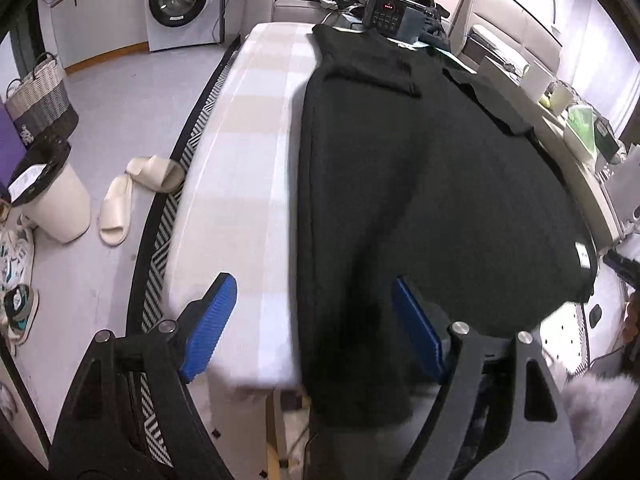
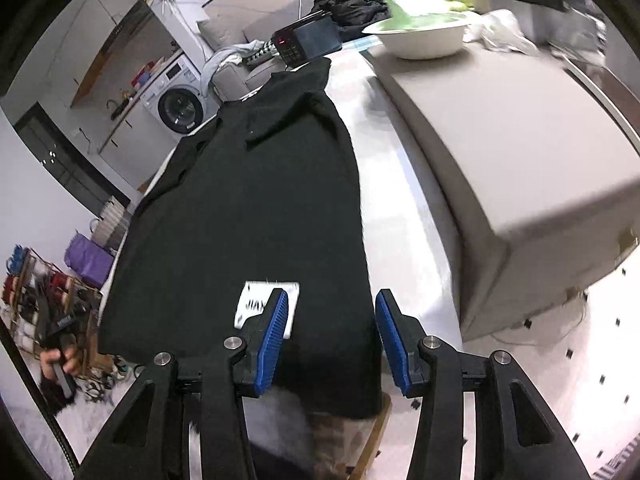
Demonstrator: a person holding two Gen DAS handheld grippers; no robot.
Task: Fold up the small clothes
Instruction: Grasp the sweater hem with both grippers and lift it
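A black garment [image 1: 420,184] lies spread flat along a long table with a pale checked cloth [image 1: 248,128]; its near end hangs over the table's front edge. My left gripper [image 1: 312,308] is open, its blue pads either side of the garment's near left edge, just above it. In the right wrist view the same garment [image 2: 248,208] shows a white label [image 2: 268,304] near its hem. My right gripper [image 2: 330,320] is open over the garment's near right edge, holding nothing.
A black device with red lights [image 1: 390,12] and a clothes pile sit at the table's far end. A grey box [image 2: 520,128] and a white bowl [image 2: 420,38] stand on the right. Slippers [image 1: 136,196], a bin [image 1: 56,200] and a basket [image 1: 40,96] are on the floor left.
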